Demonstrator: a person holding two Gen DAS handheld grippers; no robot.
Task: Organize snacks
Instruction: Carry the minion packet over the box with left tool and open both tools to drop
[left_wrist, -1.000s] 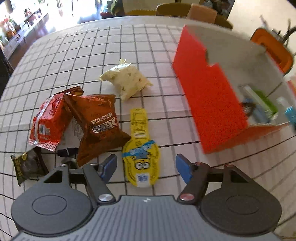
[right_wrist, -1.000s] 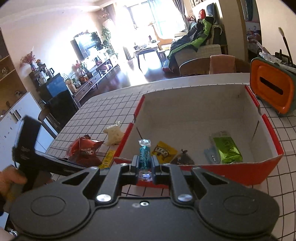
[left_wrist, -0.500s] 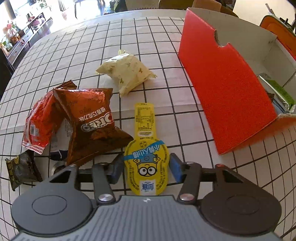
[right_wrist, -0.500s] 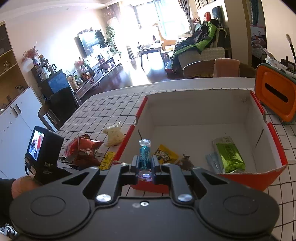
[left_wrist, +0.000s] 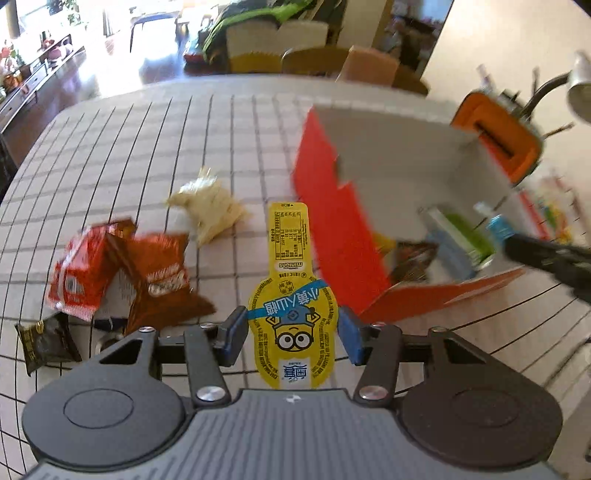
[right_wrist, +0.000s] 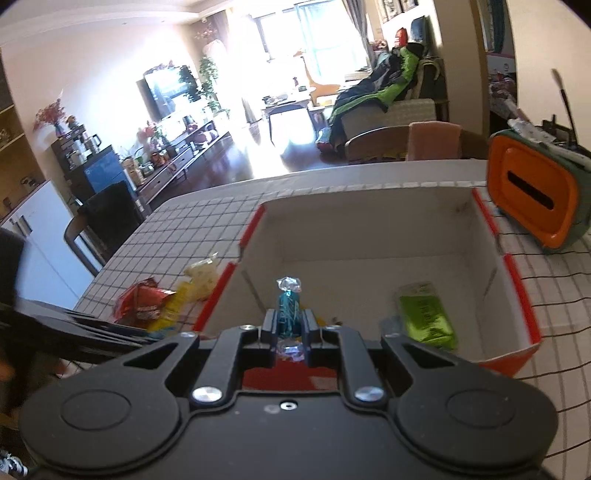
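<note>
The left tongs (left_wrist: 291, 338) pinch the yellow packet (left_wrist: 292, 314) by its round end; the right tongs (right_wrist: 290, 328) pinch a blue candy (right_wrist: 288, 310) above the box (right_wrist: 517, 295).

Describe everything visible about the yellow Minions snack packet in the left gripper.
The yellow Minions snack packet is a flat, glossy, keyhole-shaped pouch: a round body printed with a goggle-eyed cartoon face and a blue banner of Chinese text, and a narrow neck carrying a nutrition table. The left gripper holds it by the round body, blue pads pressing both sides, neck pointing away from the camera. It appears lifted off the checked tablecloth, beside the red box.
</note>
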